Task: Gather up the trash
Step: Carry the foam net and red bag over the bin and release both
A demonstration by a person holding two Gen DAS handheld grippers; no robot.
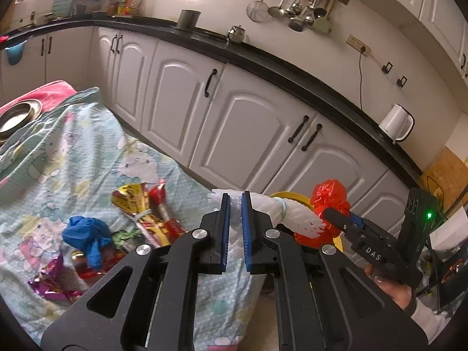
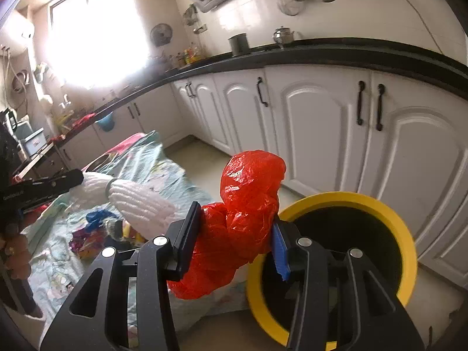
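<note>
Trash, assorted, spread over a table draped in a pale blue cartoon-print cloth [image 1: 73, 152]: a crumpled blue glove [image 1: 86, 234], a yellow-and-red snack wrapper [image 1: 137, 201] tied with a band, a purple foil wrapper [image 1: 49, 280] near the cloth's front edge, and further red wrappers bunched among them. Item one, a white foam-net sleeve [image 1: 263, 207] with a rubber band round its middle, is pinched at one end between the nearly closed blue pads of the left gripper [image 1: 235, 228] and hangs clear of the cloth, its free end reaching toward the right gripper. Item two, a crumpled red plastic bag [image 2: 245, 219], is clamped between the half-spread jaws of the right gripper [image 2: 234, 234], its upper part standing above the fingers and its lower part drooping below them. Bin [image 2: 389, 213], round, yellow-rimmed with a dark interior, stands on the floor at the table's end, just beside and partly behind the red bag in the right wrist view. A hand [image 1: 392, 289] grips the right gripper's handle. Backdrop: white cabinets [image 1: 257, 134] with black handles, black countertop [image 1: 292, 73], white kettle [image 1: 397, 122], hanging ladles [image 1: 301, 8].
</note>
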